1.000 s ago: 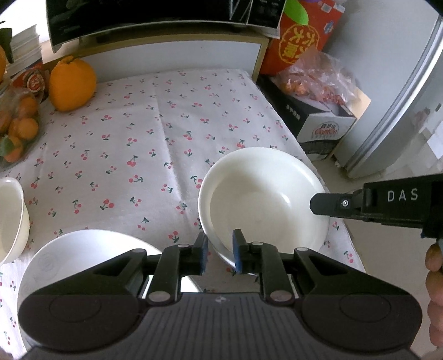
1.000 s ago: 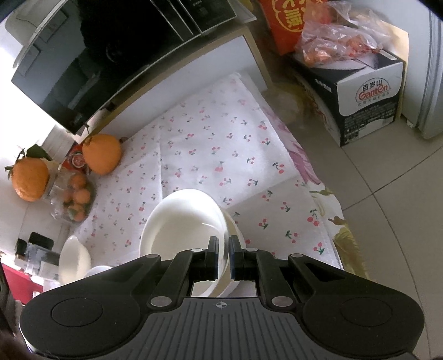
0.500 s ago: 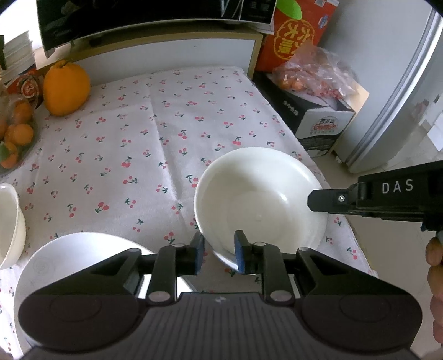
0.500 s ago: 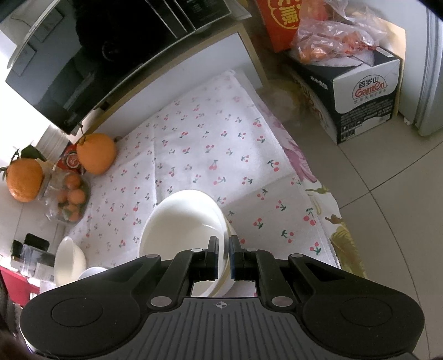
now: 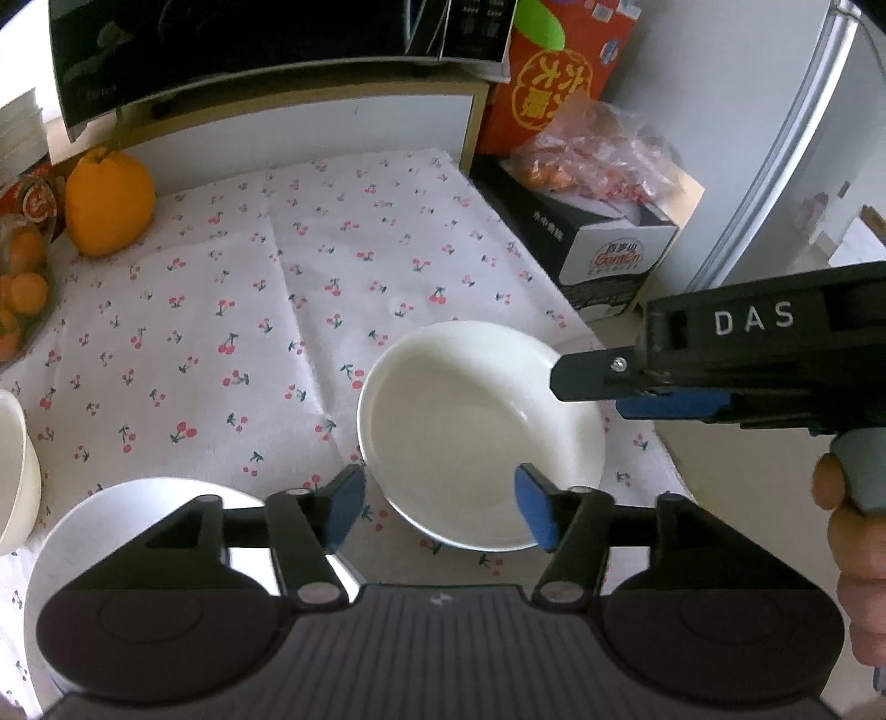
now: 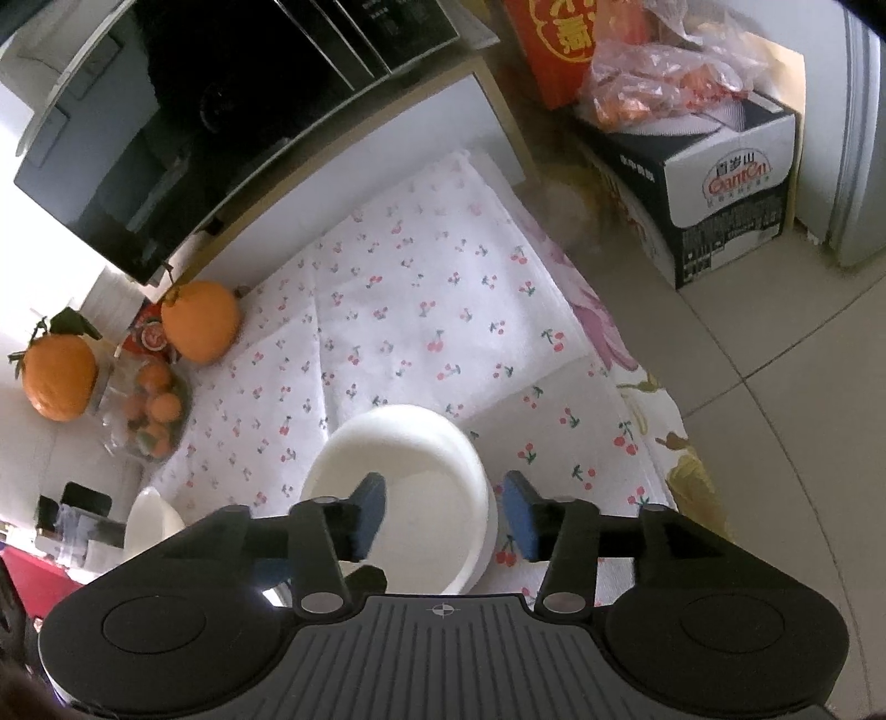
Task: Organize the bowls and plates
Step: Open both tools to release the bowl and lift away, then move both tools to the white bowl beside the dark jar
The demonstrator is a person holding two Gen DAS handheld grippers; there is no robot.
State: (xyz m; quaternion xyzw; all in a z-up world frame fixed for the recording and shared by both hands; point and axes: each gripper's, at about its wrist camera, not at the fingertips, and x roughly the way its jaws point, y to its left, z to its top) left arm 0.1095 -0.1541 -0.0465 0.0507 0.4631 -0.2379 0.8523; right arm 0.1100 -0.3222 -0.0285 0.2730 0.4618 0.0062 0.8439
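A white bowl (image 5: 476, 421) sits near the right front edge of the cherry-print cloth (image 5: 266, 310); in the right wrist view the bowl (image 6: 410, 476) appears nested on another white dish. My left gripper (image 5: 437, 504) is open, its jaws spread at the bowl's near rim. My right gripper (image 6: 440, 512) is open, its jaws on either side of the bowl's right rim; its body (image 5: 720, 360) reaches in from the right above the bowl. A white plate (image 5: 127, 515) lies at the front left under the left gripper. Another white bowl (image 5: 16, 471) stands at the far left edge.
Large orange fruits (image 6: 199, 318) and a bag of small oranges (image 6: 155, 410) sit at the back left. A black appliance (image 5: 249, 50) stands behind the cloth. A cardboard box (image 5: 603, 243) with bagged fruit stands on the floor to the right, beside a fridge (image 5: 775, 166).
Both grippers have opened and let go of the bowl's rim. The bowl now rests lower on the cloth, and the left gripper has drawn back a little.
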